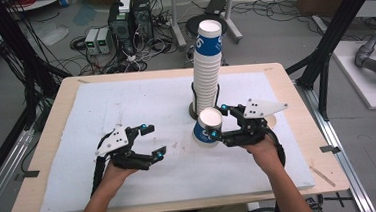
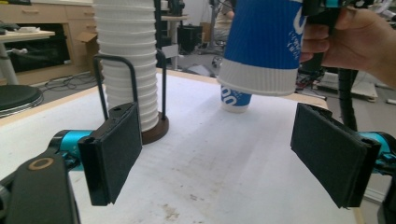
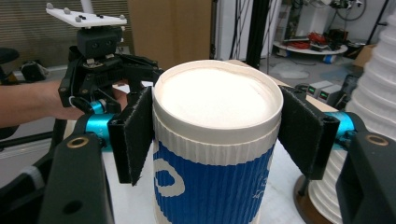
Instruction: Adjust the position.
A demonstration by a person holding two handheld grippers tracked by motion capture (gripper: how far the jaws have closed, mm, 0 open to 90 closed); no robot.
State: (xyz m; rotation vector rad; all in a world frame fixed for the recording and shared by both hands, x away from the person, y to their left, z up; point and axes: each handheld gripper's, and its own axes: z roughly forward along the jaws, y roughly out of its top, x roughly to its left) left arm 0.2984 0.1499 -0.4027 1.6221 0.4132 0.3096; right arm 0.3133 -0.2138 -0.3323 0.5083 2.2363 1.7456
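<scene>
Two grippers work over one worktop (image 1: 54, 160) covered with a white sheet. On it stands one tall stack of white paper cups (image 1: 208, 74) in a dark wire holder with a round brown base (image 2: 156, 132); the topmost cup of the stack shows a blue printed side. The cups in the stack are too many and too tightly nested to count surely. Besides the stack there are two separate blue cups with white rims.

At the left, the left gripper (image 1: 148, 139) hovers low over the white sheet with its jaws spread wide and nothing between the pads (image 2: 119, 151); it touches no cup. It sits well apart from the stack.

Toward the middle right, just in front of the stack's holder, the right gripper (image 1: 221, 123) grips one blue cup (image 1: 207, 127) upside down, its flat white bottom (image 3: 217, 98) facing up. The two black pads (image 3: 135, 135) press on opposite sides of the cup, near that upturned bottom. In the left gripper view this held cup (image 2: 266, 46) hangs clear above the worktop, rim downward.

Behind and below it, a second blue cup (image 2: 235, 99) rests on the sheet, partly hidden by the held one.
</scene>
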